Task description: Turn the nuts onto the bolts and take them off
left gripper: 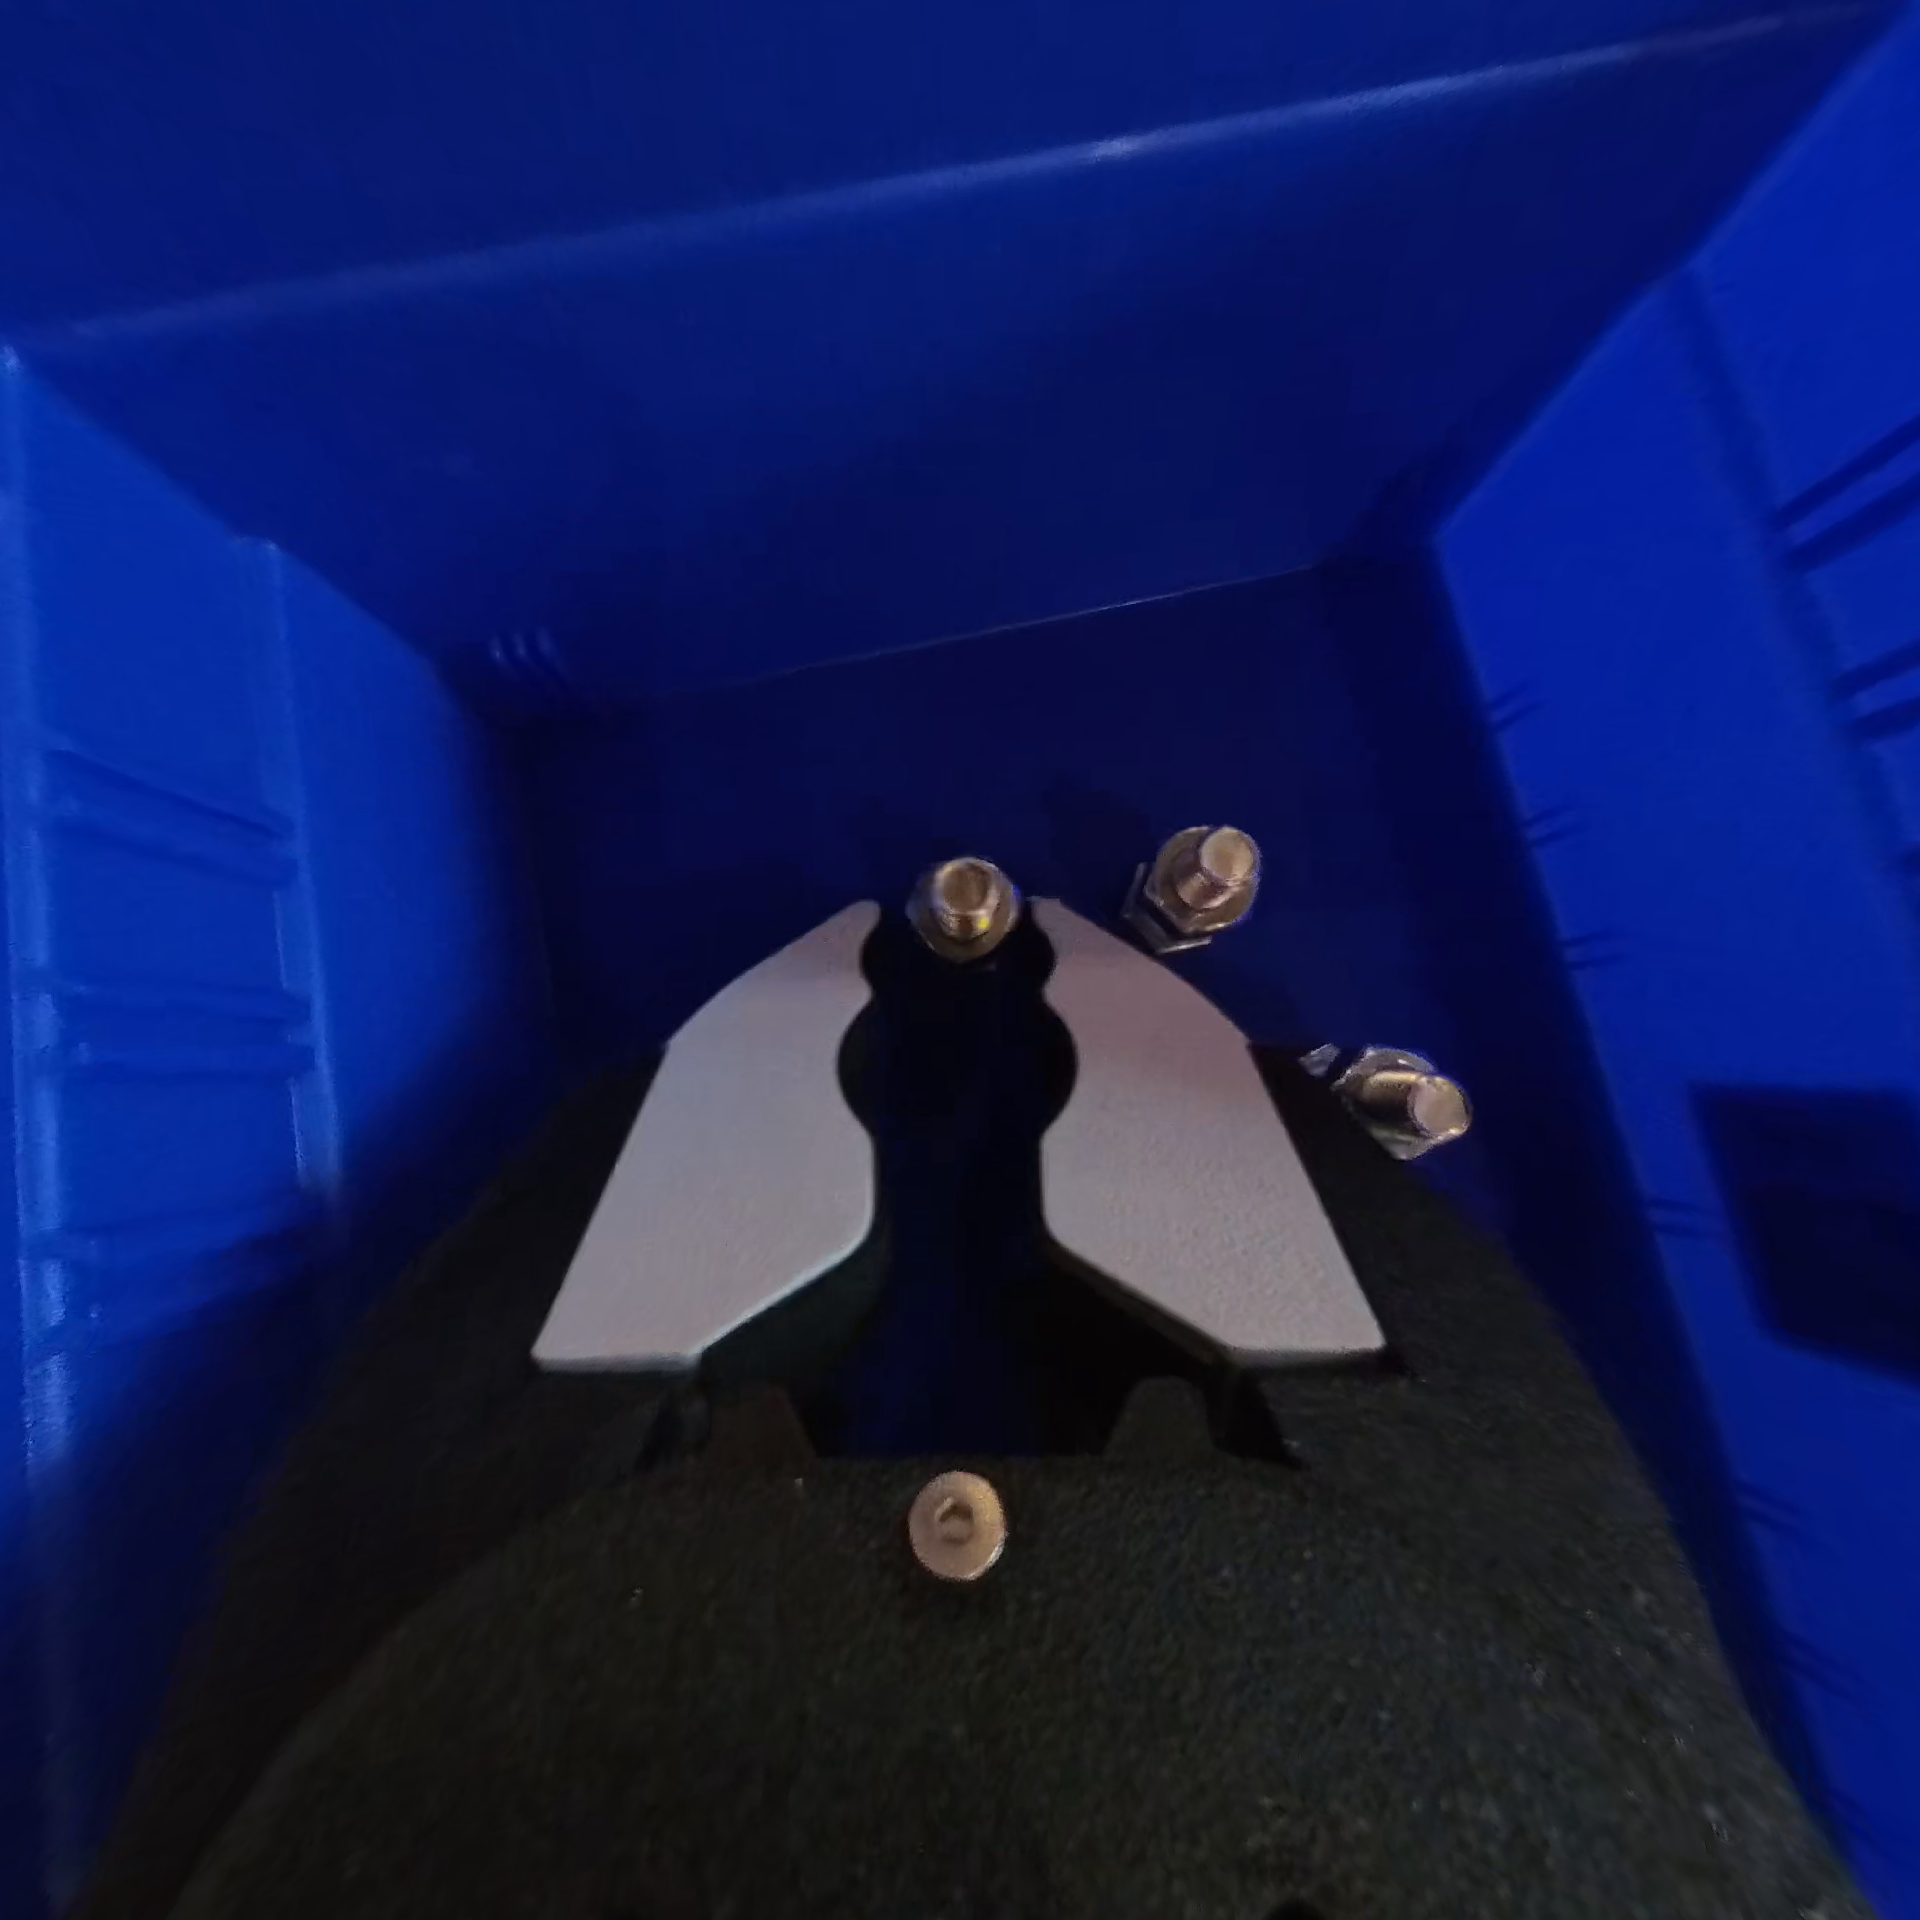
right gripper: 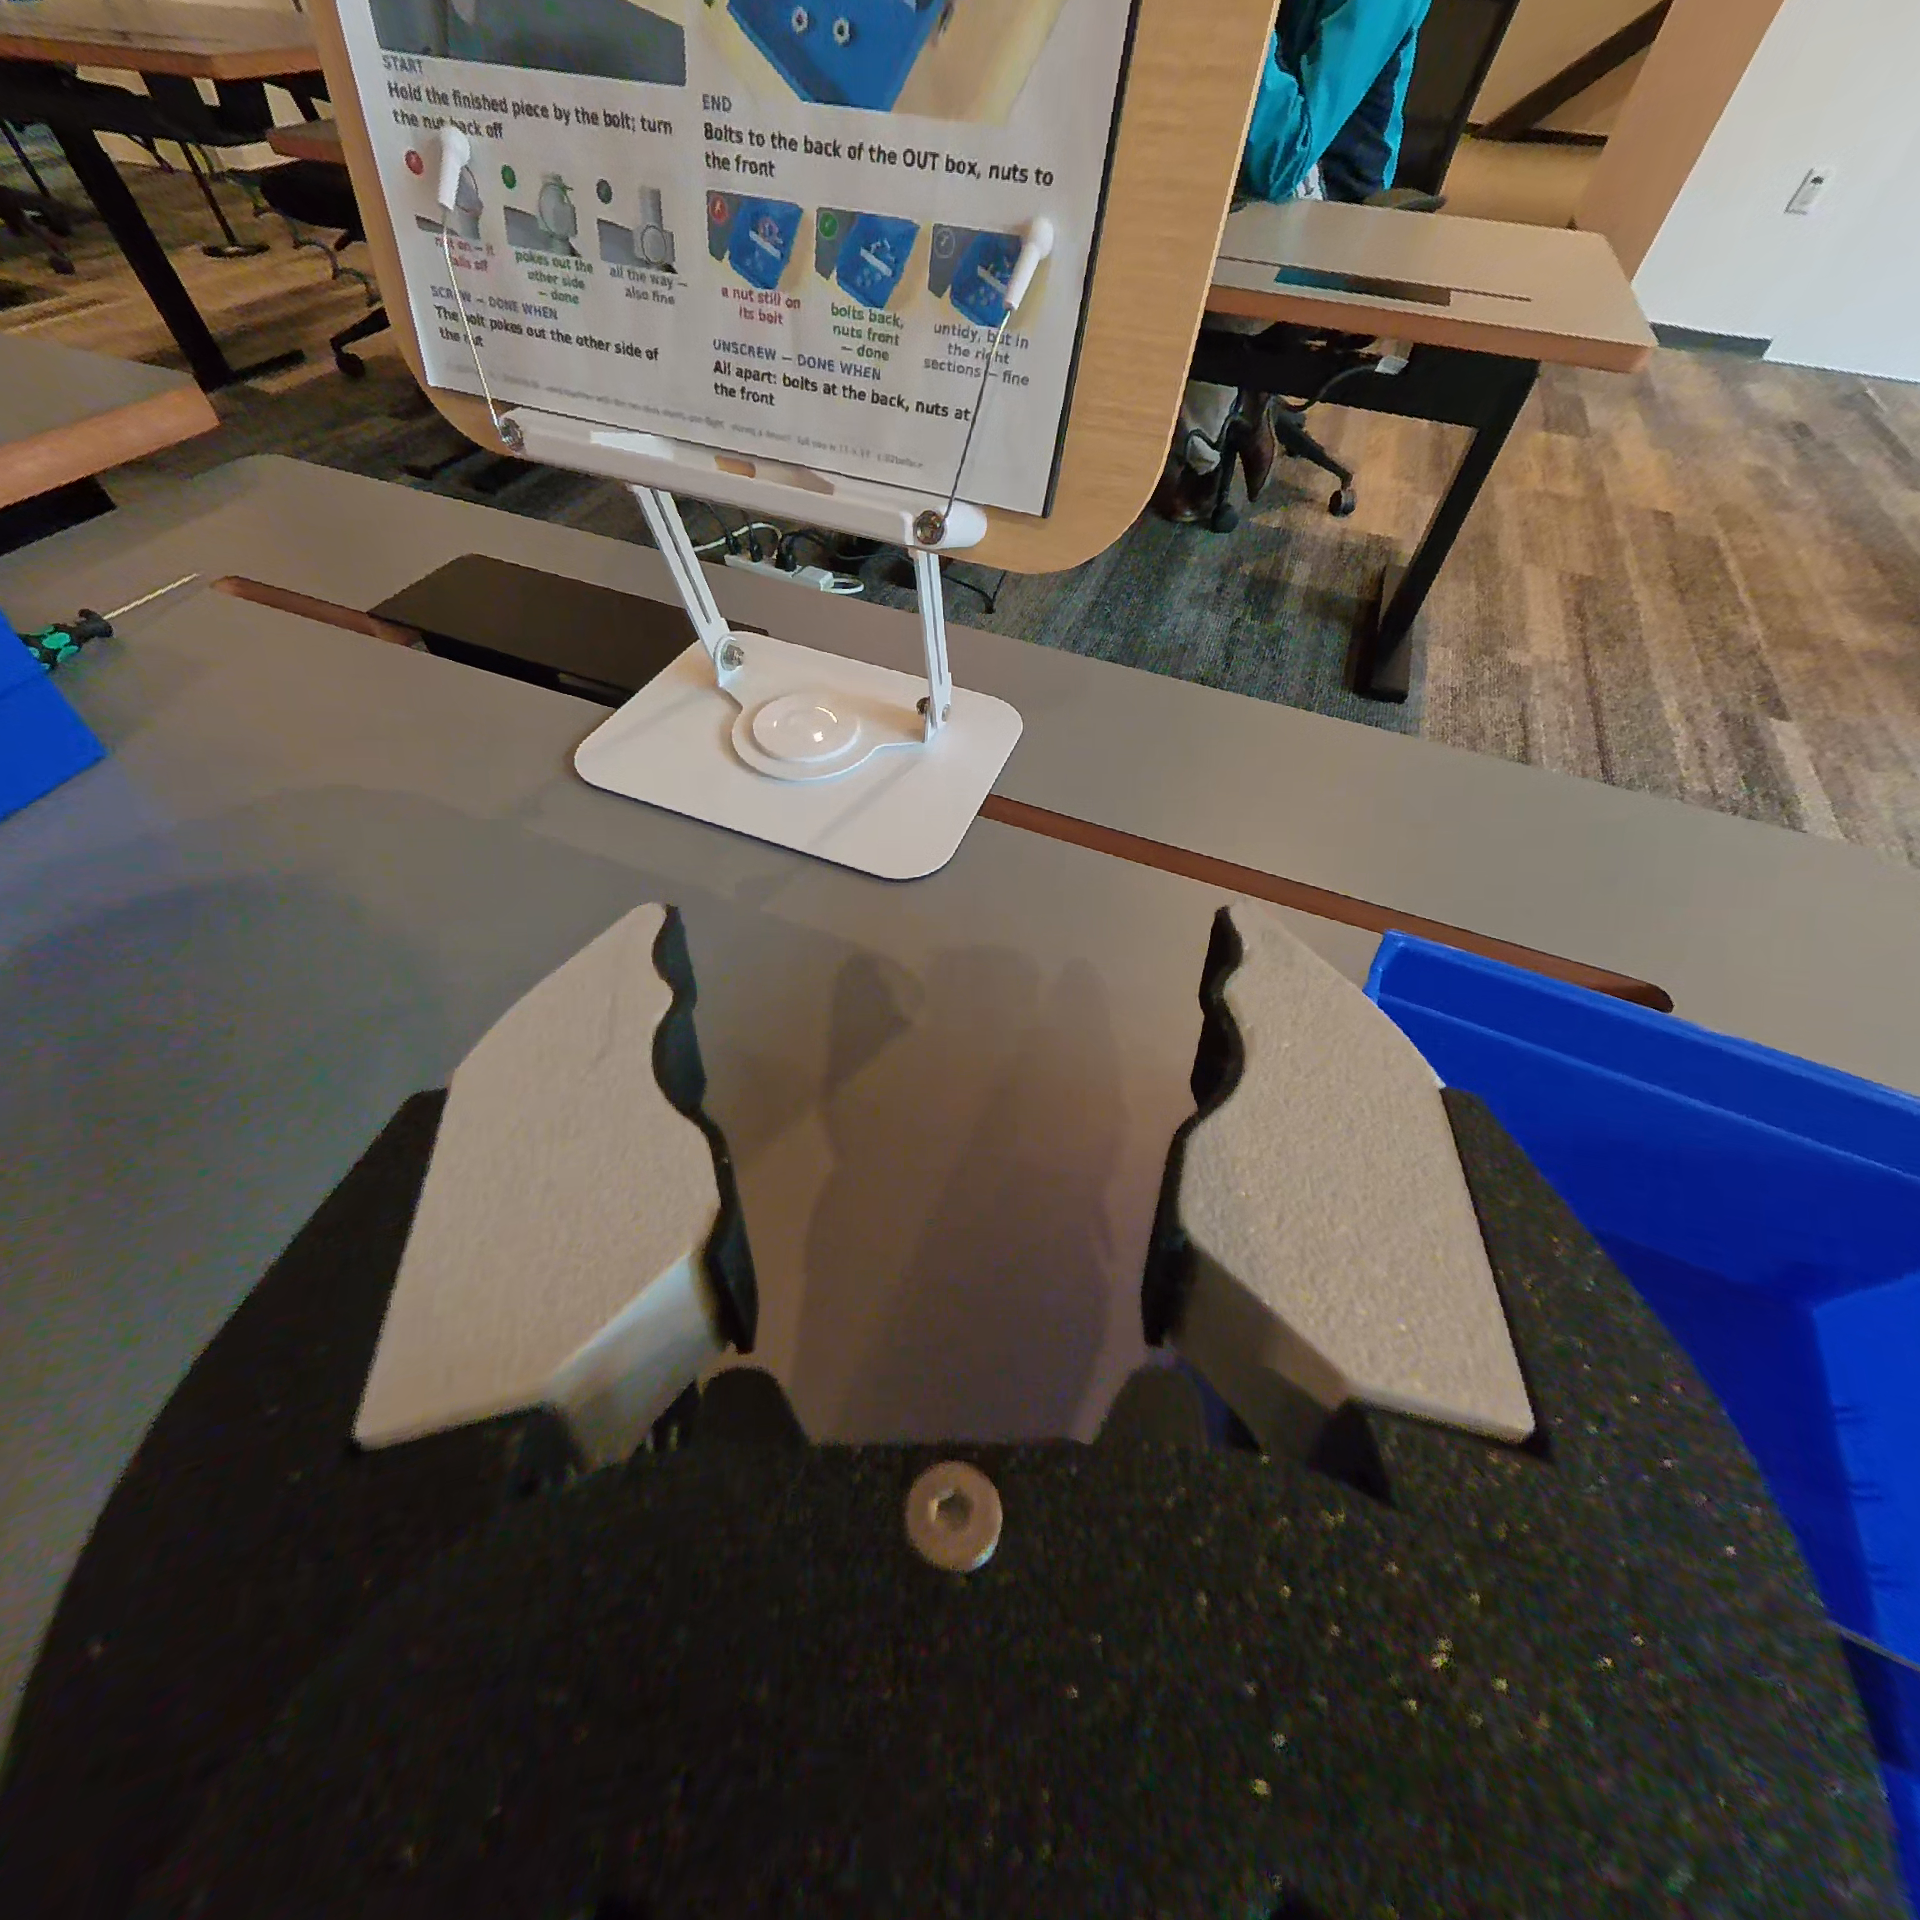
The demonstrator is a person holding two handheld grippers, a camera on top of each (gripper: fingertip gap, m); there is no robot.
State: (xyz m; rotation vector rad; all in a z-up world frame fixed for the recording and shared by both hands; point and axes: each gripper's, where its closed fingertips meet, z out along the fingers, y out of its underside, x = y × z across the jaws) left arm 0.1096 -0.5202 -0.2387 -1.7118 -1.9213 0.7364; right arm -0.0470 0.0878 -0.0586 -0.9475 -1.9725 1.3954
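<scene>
Though blurred, threaded steel bolt (left gripper: 961,902).

The setting is an open-plan office used as a workbench station. Long desks (right gripper: 1423,281) on dark metal legs stand over wood-look flooring (right gripper: 1662,644) and grey carpet, with wheeled office chairs (right gripper: 1288,436) beneath them. On the grey table (right gripper: 312,935), a white stand (right gripper: 800,748) holds a printed instruction sheet (right gripper: 727,239) (pictures and text), with blue parts bins (right gripper: 1714,1195) alongside.

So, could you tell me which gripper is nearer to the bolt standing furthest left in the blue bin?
Left. The left gripper has its tips on either side of that bolt inside the blue bin. The right gripper is open over the grey table.
</scene>
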